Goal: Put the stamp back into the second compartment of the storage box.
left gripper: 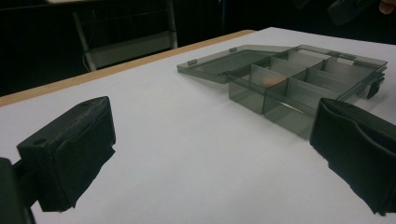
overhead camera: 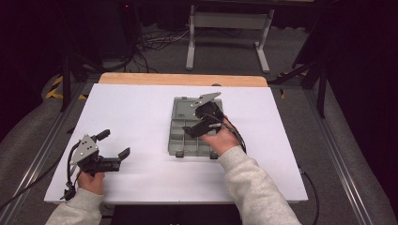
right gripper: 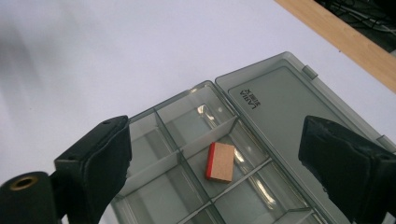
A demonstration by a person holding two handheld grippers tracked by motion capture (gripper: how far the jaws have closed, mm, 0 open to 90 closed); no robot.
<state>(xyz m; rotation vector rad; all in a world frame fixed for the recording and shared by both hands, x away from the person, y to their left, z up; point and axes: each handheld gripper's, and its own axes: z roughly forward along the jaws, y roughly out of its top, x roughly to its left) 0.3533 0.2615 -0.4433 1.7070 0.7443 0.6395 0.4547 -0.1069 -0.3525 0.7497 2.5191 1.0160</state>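
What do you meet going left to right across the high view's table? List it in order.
Left gripper, open, on the white table → bare white surface → grey compartment box with its lid open → right gripper, open, above the box.

Open compartment box (left gripper: 299, 79) beyond wide-apart jaws

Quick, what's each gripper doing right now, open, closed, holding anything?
Left gripper: open, empty.
Right gripper: open, empty, above the block.
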